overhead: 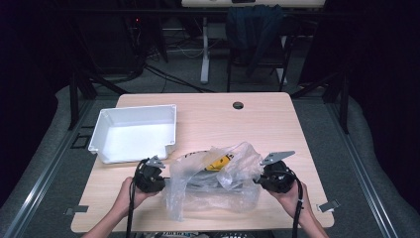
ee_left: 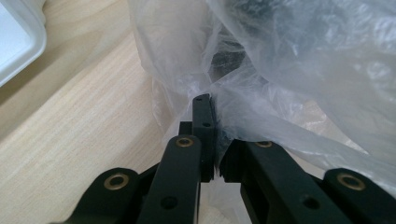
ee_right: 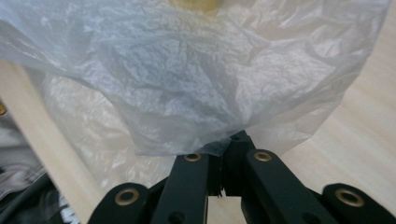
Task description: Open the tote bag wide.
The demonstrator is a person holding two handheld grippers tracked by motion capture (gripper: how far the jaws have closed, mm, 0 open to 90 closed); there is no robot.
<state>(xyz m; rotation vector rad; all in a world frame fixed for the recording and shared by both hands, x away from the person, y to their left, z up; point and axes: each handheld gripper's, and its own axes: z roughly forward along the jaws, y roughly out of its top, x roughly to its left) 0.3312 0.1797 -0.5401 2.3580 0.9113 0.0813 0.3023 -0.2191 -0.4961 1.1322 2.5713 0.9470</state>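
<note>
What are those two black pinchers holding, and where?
Both hold the plastic bag: left gripper pinches its left edge, right gripper its right edge.

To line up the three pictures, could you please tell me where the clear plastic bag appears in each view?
High view: the clear plastic bag lies at the table's near edge, between the left tool and right tool.
Left gripper view: upper right, pinched in the shut jaws.
Right gripper view: across the upper part, above the shut jaws.
Shared landmark: the light wooden table.

white bin (overhead: 133, 133) blocking far left, bare table (overhead: 257, 119) behind plastic bag (overhead: 213, 186)
</note>
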